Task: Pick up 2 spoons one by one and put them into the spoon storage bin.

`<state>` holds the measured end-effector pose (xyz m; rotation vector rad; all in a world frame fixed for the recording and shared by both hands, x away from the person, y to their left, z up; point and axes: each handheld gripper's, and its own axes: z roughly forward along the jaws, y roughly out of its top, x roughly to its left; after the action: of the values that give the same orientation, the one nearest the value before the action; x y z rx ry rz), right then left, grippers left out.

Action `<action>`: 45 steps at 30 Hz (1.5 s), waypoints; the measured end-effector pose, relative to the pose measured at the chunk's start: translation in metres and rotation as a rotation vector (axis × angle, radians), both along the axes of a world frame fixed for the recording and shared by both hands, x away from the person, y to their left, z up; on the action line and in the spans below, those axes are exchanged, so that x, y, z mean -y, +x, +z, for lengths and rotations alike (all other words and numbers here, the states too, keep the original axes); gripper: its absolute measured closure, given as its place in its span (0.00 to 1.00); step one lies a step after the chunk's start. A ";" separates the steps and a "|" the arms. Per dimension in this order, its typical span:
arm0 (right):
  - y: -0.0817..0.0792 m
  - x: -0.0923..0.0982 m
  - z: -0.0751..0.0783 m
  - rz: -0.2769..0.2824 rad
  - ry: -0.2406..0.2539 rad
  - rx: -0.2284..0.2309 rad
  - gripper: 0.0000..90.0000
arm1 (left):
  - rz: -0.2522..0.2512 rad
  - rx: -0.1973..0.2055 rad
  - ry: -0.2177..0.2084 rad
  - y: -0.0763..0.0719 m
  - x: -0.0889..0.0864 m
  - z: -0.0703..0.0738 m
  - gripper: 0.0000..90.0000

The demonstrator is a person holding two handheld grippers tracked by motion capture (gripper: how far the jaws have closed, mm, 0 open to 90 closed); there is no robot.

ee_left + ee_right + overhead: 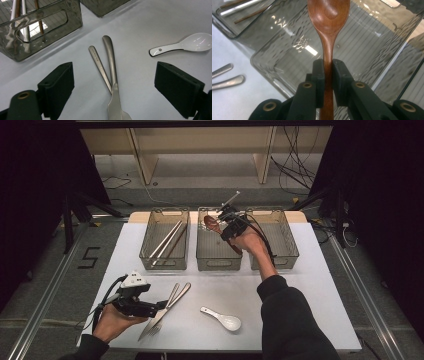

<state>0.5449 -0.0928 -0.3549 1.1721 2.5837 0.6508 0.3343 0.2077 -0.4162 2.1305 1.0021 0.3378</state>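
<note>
A white floor marking [89, 257] reading "5" lies left of the table [300, 285]. The right gripper [327, 72] is clamped on the handle of a wooden spoon [328, 15], holding it above the middle bin [367, 50] (bowl pointing ahead of the jaws). The left gripper [113, 85] rests with jaws spread wide; a knife [111, 57] and fork [98, 62] lie between them, a white ceramic spoon [190, 43] ahead to its right. The tabletop is plain white; the surrounding room is dark.

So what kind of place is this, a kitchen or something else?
Probably a lab or recording setup rather than a kitchen: a white table ringed by dark curtains, loose cables on the floor, and three clear bins lined up for sorting cutlery, with the right gripper holding a wooden spoon over the middle one.
</note>
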 end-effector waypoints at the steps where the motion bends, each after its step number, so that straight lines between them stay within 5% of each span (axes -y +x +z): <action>1: 0.001 -0.001 0.000 -0.003 0.000 0.003 0.91 | 0.001 -0.001 -0.001 0.000 0.000 0.000 0.17; 16: 0.014 -0.013 -0.011 -0.022 0.000 -0.011 0.89 | -0.004 -0.007 0.002 0.000 0.000 -0.001 0.17; 19: 0.016 -0.017 -0.014 -0.028 -0.003 -0.024 0.72 | -0.005 -0.007 0.003 0.000 0.000 -0.001 0.17; 28: 0.010 -0.017 -0.012 -0.006 -0.001 -0.046 0.51 | 0.002 -0.005 0.003 0.001 -0.001 -0.002 0.17; 36: -0.013 -0.015 -0.003 0.047 0.042 -0.029 0.41 | 0.002 -0.002 0.003 0.001 -0.001 -0.001 0.17; 45: -0.057 -0.006 0.007 0.126 0.090 0.013 0.35 | 0.005 -0.002 0.010 0.001 0.000 -0.001 0.17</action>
<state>0.4884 -0.0866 -0.3483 1.0331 2.6584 0.8065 0.3354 0.2080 -0.4174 2.1381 1.0090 0.3431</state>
